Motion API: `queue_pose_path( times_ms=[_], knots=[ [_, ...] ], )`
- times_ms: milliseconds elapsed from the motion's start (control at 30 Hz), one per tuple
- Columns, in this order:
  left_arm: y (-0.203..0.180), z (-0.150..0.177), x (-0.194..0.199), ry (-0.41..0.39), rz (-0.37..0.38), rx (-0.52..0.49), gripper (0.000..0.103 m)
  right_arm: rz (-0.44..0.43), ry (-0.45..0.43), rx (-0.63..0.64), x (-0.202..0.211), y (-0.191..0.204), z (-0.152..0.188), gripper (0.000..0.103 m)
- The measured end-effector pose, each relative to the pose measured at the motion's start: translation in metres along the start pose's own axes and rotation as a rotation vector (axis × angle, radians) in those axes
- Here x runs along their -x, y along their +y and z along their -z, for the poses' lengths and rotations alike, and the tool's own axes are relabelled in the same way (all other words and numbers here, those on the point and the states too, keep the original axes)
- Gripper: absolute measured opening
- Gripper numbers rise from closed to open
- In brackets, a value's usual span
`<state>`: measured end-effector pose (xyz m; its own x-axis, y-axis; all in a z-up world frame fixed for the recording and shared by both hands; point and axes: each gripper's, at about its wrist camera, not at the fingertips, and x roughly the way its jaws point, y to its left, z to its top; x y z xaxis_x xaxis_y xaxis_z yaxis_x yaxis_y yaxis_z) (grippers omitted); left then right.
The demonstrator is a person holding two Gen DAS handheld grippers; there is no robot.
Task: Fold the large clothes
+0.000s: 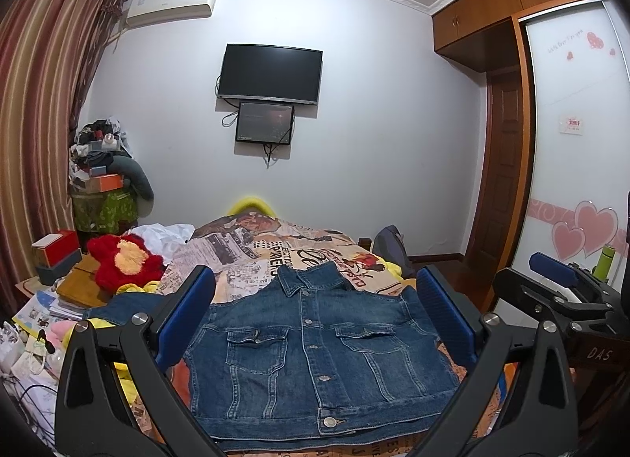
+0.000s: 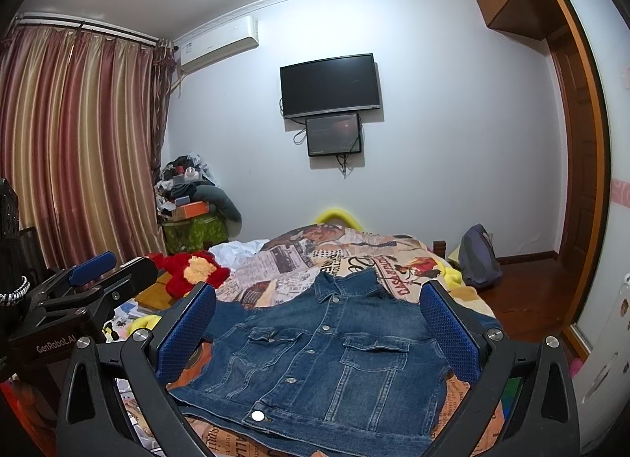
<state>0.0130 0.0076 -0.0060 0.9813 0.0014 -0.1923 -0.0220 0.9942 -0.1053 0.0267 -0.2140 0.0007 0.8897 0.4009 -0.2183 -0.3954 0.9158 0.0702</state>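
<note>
A blue denim jacket point(image 1: 315, 354) lies flat, buttoned, front up, collar away from me, on a bed with a newspaper-print cover point(image 1: 252, 256). One sleeve stretches out to the left point(image 1: 118, 309). My left gripper point(image 1: 315, 287) is open and empty, held above the jacket's near part. My right gripper point(image 2: 317, 299) is open and empty too, above the jacket point(image 2: 327, 362). The right gripper shows at the right edge of the left wrist view point(image 1: 551, 279); the left gripper shows at the left edge of the right wrist view point(image 2: 90, 272).
A red and yellow plush toy point(image 1: 126, 264) and white cloth point(image 1: 165, 236) lie at the bed's left. Books and boxes point(image 1: 59, 260) clutter the left side. A backpack point(image 2: 478, 256) stands at the right bed corner. A wardrobe point(image 1: 571, 142) and door are on the right.
</note>
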Motion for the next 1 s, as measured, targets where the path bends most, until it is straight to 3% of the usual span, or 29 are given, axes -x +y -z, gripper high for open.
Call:
queue_pose_path(
  times_ms=[1000],
  knots=[
    [0.003, 0.005, -0.011, 0.017, -0.011, 0.007, 0.103, 0.005, 0.019, -0.014, -0.016, 0.004, 0.01, 0.103]
  ],
)
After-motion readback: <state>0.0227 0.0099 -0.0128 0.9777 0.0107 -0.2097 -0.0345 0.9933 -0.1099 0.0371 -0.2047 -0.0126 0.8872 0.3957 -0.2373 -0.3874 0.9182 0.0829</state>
